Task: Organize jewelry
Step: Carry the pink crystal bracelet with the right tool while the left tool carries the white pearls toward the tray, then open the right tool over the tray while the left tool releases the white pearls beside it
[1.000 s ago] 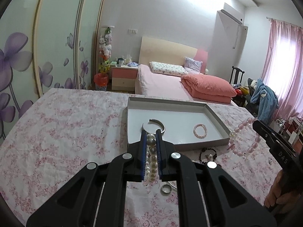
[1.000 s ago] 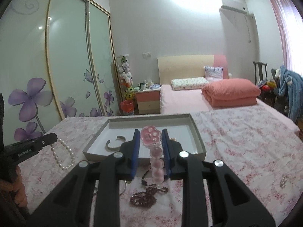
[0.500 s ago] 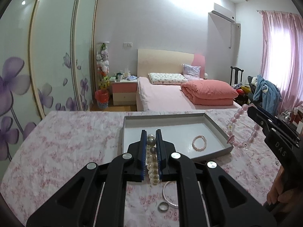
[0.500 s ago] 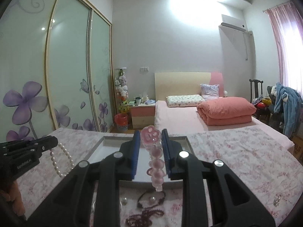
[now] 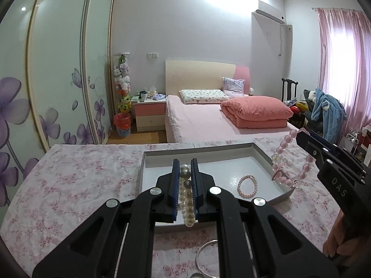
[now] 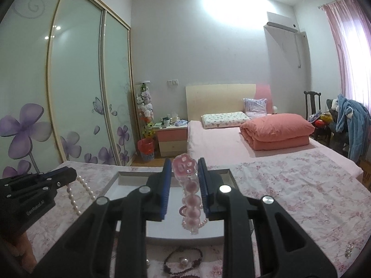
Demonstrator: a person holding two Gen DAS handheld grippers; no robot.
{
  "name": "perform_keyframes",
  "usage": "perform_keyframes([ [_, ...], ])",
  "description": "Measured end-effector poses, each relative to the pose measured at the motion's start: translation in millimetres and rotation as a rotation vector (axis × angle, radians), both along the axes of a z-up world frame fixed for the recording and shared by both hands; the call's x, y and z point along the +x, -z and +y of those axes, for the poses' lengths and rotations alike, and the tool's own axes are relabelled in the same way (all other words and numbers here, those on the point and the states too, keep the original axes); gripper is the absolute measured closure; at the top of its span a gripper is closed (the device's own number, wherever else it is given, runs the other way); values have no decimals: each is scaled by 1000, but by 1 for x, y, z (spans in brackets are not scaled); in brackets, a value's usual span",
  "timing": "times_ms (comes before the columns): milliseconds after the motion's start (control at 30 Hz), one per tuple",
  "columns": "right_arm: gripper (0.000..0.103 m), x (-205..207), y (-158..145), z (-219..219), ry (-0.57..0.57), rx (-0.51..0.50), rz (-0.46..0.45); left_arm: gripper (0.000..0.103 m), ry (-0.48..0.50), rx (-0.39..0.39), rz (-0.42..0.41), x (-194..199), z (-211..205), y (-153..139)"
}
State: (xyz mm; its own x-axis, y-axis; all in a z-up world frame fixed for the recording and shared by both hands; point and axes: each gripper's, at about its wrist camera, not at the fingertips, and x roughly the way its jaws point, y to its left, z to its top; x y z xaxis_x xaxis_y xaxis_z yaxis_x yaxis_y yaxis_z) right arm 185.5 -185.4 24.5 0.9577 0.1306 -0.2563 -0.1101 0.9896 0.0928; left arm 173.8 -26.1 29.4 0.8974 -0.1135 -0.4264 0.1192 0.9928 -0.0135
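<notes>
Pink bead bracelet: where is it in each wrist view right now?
Left wrist view: the pink bead bracelet hangs at right from the right claw, above the tray's right edge.
Right wrist view: pink bead bracelet at centre, pinched in the right claw, dangling over the tray.
Shared landmark: the grey tray.

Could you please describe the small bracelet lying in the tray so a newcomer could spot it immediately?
On the floral tablecloth sits a shallow grey tray. On its white floor lies a small pale-pink pearl bracelet, the only visible piece resting flat; the others hang from grippers.
</notes>
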Motion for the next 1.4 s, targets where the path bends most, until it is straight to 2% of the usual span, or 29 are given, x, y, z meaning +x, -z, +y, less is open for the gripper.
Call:
perform_keyframes([
  [433,80,65,29,6,-35,33,127,92,12,-26,81,48,-8,28],
  [800,78,115,70,-5,-28,110,301,92,31,-45,169,76,-16,53],
  [900,63,115,74,-12,-5,120,307,92,18,-51,182,80,-13,57],
  [1167,62,105,65,-25,24,133,276,92,-40,-67,154,80,11,45],
  [1400,62,93,58,-22,21,126,264,92,-46,-55,143,69,16,40],
])
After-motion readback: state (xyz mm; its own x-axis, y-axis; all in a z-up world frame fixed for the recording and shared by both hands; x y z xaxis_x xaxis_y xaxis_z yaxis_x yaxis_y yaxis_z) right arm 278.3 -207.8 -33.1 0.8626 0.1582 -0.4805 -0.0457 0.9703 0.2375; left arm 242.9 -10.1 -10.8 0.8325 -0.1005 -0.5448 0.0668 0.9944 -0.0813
